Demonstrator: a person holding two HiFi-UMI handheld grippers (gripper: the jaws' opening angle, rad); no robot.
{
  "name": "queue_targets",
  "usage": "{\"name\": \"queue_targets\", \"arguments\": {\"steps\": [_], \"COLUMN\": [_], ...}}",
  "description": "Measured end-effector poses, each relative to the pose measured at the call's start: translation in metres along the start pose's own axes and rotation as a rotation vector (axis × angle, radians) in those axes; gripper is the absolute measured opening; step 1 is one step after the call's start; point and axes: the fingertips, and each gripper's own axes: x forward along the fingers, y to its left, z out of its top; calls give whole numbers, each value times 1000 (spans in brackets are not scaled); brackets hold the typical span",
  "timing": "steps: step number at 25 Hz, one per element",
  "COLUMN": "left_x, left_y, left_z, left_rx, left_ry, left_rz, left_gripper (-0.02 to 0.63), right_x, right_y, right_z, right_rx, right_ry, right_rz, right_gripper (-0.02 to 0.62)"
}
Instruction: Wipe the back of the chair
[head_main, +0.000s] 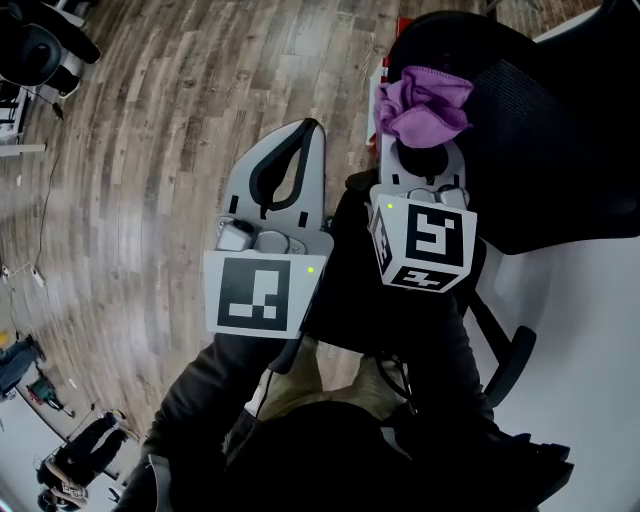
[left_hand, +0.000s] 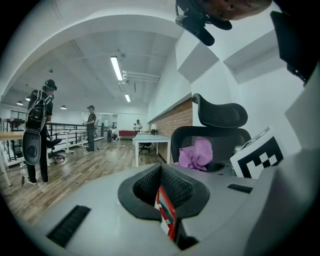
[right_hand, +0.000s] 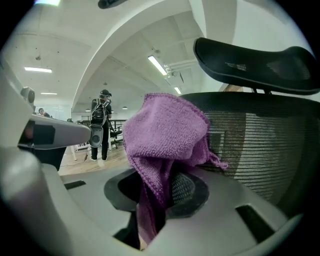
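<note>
A black office chair shows its mesh back (head_main: 545, 130) at the upper right of the head view. My right gripper (head_main: 425, 145) is shut on a crumpled purple cloth (head_main: 425, 100), held right at the chair back's left edge. In the right gripper view the cloth (right_hand: 165, 135) bulges out of the jaws of the right gripper (right_hand: 160, 195), with the mesh back (right_hand: 265, 150) and the headrest (right_hand: 260, 60) just behind; whether they touch is unclear. My left gripper (head_main: 312, 128) hangs over the floor left of the chair, shut and holding nothing. From the left gripper (left_hand: 161, 182) I see the chair (left_hand: 215, 135) and the cloth (left_hand: 196, 154).
A white surface (head_main: 590, 330) lies to the right of the chair, beside its armrest (head_main: 505, 365). Wood floor (head_main: 150, 150) spreads to the left, with another office chair (head_main: 40, 45) far off. A white table (left_hand: 150, 142) and people (left_hand: 37, 130) stand in the distance.
</note>
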Motion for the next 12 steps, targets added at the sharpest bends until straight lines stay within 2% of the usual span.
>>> {"name": "queue_targets", "arguments": {"steps": [12], "left_x": [20], "left_y": [-19], "left_z": [-15], "left_rx": [-27], "left_ry": [-32], "left_rz": [-30], "left_gripper": [9], "right_x": [-4], "right_y": [-1], "right_z": [-3], "right_rx": [-13], "right_ry": [-64], "right_rz": [13], "right_gripper": [91]}}
